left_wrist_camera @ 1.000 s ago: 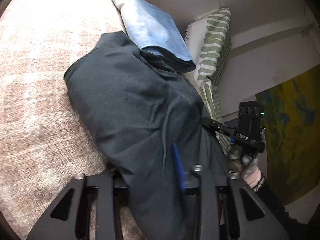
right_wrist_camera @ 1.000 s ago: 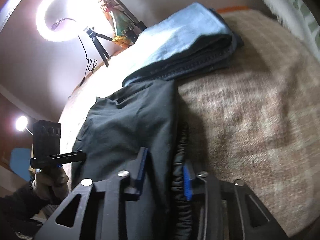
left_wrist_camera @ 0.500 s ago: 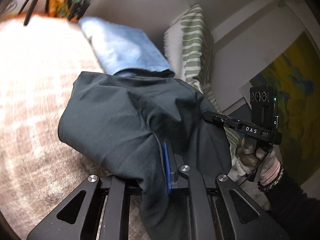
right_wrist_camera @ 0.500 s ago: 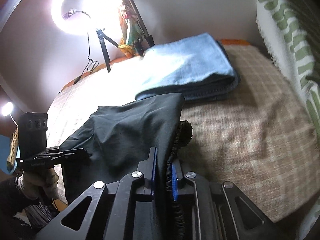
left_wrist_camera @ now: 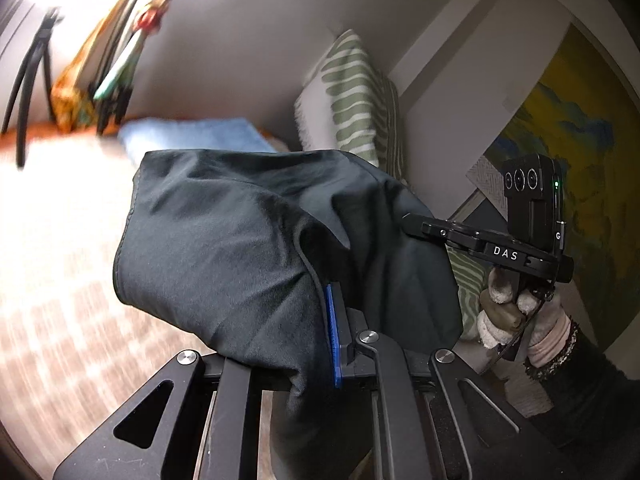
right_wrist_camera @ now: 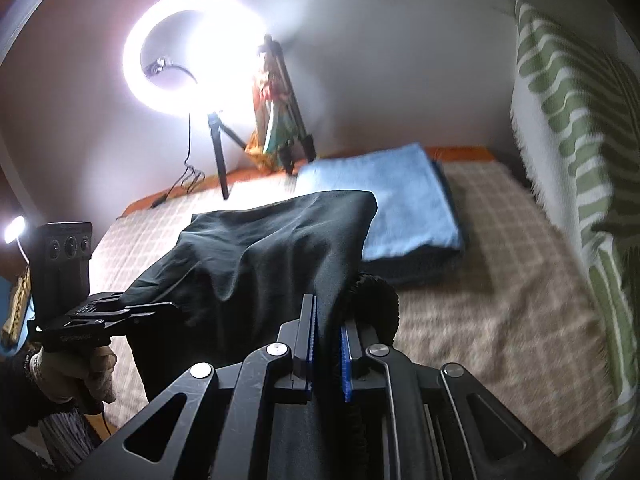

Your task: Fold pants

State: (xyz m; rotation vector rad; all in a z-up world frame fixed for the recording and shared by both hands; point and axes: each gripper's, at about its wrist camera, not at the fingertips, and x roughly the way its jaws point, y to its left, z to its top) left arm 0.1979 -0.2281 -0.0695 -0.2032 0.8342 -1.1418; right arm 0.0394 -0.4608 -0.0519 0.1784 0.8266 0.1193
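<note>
Left wrist: dark matte pants (left_wrist_camera: 248, 248) bunched, creased, plaid woven bedspread (left_wrist_camera: 60, 280).

The dark pants (left_wrist_camera: 248, 248) are held up off the bed (right_wrist_camera: 492, 280), bunched and creased, draped in a sagging span between left and right; the gathered elastic waistband (right_wrist_camera: 378, 304) is seen at the right.

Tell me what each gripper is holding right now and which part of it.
Both hold the dark pants. The right gripper is clamped on cloth beside the gathered elastic waistband; the left gripper pinches a fold of the fabric along the same end.
</note>
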